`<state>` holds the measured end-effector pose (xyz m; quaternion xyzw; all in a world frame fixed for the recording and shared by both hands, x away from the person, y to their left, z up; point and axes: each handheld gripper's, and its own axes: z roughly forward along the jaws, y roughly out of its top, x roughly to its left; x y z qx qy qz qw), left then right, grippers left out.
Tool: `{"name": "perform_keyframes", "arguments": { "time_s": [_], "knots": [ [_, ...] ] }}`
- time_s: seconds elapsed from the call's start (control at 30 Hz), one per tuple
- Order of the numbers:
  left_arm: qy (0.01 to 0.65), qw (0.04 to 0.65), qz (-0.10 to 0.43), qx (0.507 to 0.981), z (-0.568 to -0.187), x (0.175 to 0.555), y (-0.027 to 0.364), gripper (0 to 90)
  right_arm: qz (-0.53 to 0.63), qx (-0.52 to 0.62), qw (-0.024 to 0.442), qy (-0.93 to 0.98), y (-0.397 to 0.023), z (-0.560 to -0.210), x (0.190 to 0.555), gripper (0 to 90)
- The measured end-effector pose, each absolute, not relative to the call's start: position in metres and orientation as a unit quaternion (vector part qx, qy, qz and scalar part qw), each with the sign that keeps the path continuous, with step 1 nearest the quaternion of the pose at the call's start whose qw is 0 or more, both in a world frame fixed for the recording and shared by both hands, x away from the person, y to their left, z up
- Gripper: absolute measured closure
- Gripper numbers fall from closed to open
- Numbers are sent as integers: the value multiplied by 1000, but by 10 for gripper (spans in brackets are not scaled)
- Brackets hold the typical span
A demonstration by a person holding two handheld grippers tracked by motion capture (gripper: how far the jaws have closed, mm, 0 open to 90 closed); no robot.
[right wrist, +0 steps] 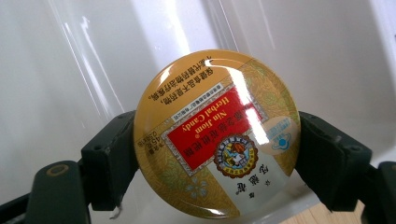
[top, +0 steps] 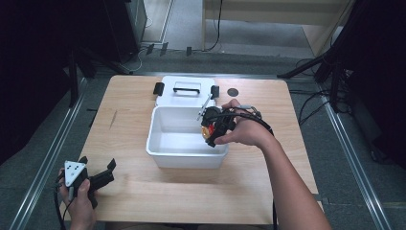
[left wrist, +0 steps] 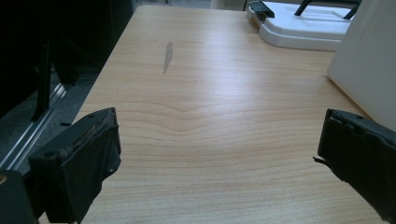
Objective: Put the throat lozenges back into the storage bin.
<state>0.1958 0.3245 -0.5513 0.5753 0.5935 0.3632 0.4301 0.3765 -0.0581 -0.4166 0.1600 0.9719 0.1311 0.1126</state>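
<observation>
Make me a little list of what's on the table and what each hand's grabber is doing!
table: wooden table
box: open white box in the middle
lid: white lid with a black handle, lying behind the box
tin: round yellow candy tin with a red label
right gripper: right gripper pinches the tin by its sides, over the box's right end
left gripper: left gripper open, nothing between its jaws, near the table's front left corner

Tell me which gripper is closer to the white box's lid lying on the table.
Right. The right gripper holds a candy tin over the white box, just in front of the lid. The left gripper rests open at the table's near left corner.
</observation>
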Motion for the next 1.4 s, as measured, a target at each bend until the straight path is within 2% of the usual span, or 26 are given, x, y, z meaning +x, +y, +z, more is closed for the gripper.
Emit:
{"name": "perform_keyframes", "arguments": {
  "time_s": [0.67, 1.0, 1.17, 1.4],
  "knots": [
    [594, 430, 364, 575, -551, 196, 324, 0, 53, 154, 109, 981, -38, -441, 377, 200],
    [593, 431, 363, 575, -551, 196, 324, 0, 44, 153, 100, 982, -35, -443, 378, 196],
    [593, 430, 361, 577, -551, 196, 325, 0, 42, 155, 100, 982, -35, -443, 377, 163],
    [593, 430, 361, 577, -551, 196, 325, 0, 60, 163, 97, 980, -37, -436, 376, 195]
  ]
}}
